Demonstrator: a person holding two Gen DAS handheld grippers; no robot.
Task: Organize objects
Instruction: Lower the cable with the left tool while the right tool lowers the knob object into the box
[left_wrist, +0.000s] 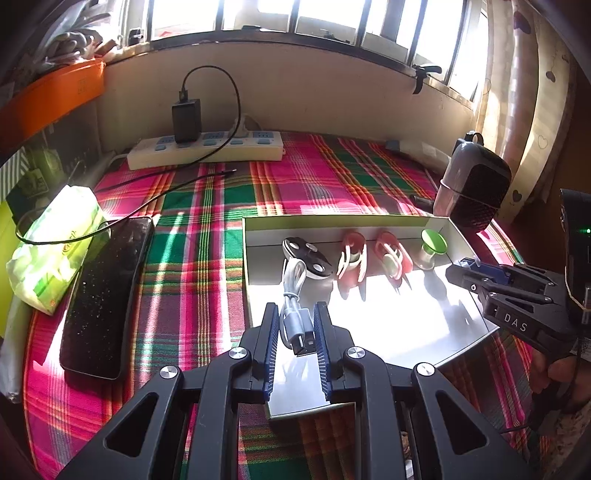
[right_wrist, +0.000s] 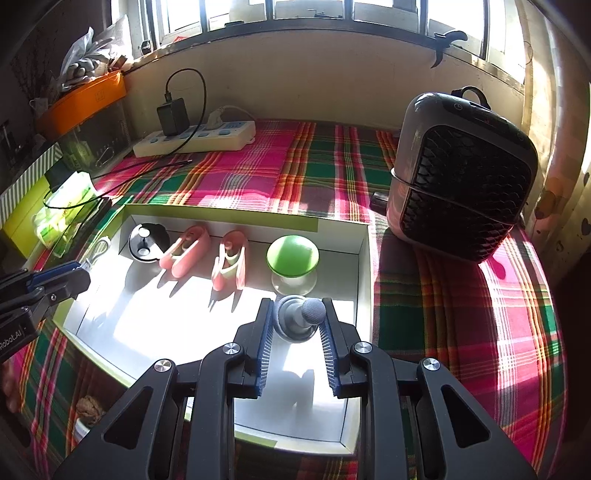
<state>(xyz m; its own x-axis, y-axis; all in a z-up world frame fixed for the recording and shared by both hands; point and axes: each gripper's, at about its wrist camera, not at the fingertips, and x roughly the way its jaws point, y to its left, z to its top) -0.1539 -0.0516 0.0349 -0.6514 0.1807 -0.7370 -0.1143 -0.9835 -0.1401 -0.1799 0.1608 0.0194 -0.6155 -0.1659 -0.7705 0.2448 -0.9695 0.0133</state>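
The left gripper (left_wrist: 295, 325) is clamped on a short silver-grey cable (left_wrist: 293, 295), coiled and tied in a bundle; its USB plug juts back between the blue ribbed pads and its looped end points towards the far wall of the box (left_wrist: 332, 220). The right gripper (right_wrist: 298, 317) is closed on a grey winder (right_wrist: 301, 317), a small spool with a round foot, a thin stem and a rounded, dimpled head, held over the right end of the box just in front of the green winder (right_wrist: 292, 254).

The box is shallow and white inside, lying on the plaid cloth (left_wrist: 207, 236). Along its far wall stand in a row a black winder (right_wrist: 147, 240), two pink ones (right_wrist: 186, 249) (right_wrist: 232, 262) with pale cord wrapped inside, and the green mushroom-shaped one. Sun glares on the box floor.
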